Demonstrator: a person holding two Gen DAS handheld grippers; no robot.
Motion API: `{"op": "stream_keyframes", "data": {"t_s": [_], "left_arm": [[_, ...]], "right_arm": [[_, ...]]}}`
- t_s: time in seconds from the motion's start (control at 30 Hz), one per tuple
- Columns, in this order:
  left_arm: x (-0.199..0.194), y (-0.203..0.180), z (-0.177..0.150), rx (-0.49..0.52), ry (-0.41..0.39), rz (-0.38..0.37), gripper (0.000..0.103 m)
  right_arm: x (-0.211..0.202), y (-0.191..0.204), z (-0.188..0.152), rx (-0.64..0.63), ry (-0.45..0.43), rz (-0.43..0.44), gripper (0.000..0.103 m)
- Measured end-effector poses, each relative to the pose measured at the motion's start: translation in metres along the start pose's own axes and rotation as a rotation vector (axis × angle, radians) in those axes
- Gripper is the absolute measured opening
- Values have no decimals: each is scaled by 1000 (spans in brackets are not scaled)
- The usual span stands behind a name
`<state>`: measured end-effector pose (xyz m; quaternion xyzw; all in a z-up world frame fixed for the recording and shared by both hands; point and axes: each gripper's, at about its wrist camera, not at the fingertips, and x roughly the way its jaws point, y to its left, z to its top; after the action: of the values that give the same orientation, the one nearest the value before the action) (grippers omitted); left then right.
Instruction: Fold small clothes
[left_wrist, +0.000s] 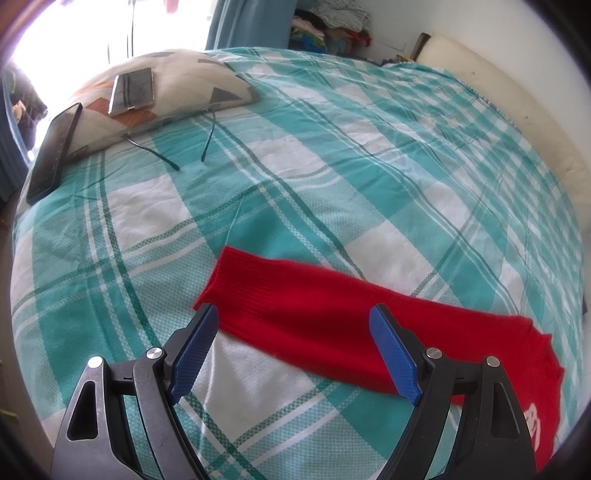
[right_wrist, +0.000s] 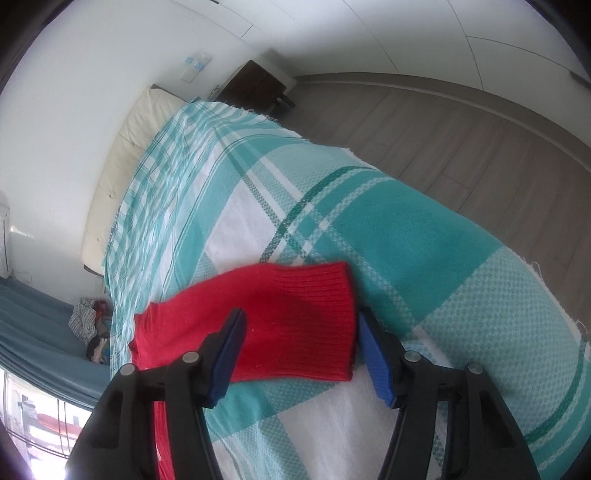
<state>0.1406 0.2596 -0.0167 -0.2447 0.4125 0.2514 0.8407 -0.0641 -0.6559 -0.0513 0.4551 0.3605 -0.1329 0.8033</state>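
A small red knitted garment (left_wrist: 314, 314) lies on the teal-and-white checked bedspread (left_wrist: 332, 166), one sleeve stretched out to the left, with white print near its lower right end. My left gripper (left_wrist: 293, 314) hangs open just above that sleeve, its blue pads (left_wrist: 192, 354) spread wide and holding nothing. In the right wrist view the ribbed cuff of the red garment (right_wrist: 295, 325) lies flat on the bedspread (right_wrist: 406, 240). My right gripper (right_wrist: 301, 317) straddles the cuff, its right pad (right_wrist: 373, 354) at the cuff's edge. The cloth is not bunched or lifted.
A patterned pillow (left_wrist: 177, 85) at the far left carries a phone (left_wrist: 133, 90), with a dark tablet (left_wrist: 55, 147) and thin cables (left_wrist: 207, 136) beside it. Piled clothes (left_wrist: 332, 26) sit beyond the bed. The bed's edge drops to a wooden floor (right_wrist: 461, 147); a dark nightstand (right_wrist: 255, 85) stands by the wall.
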Motion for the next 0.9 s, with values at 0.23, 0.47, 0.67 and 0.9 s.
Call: {"op": "stream_keyframes", "data": {"t_s": [0.23, 0.47, 0.67, 0.9], "left_arm": [[-1, -4, -3, 17, 1, 1, 86], [-6, -7, 1, -16, 3, -59, 86], [-9, -9, 1, -15, 3, -76, 86], [-7, -2, 2, -33, 7, -65, 86]], "right_arm": [[-1, 11, 5, -44, -22, -154, 4], [-49, 188, 9, -394, -200, -74, 4], [-28, 375, -59, -722, -133, 102, 4], [71, 480, -177, -948, 83, 188, 6]]}}
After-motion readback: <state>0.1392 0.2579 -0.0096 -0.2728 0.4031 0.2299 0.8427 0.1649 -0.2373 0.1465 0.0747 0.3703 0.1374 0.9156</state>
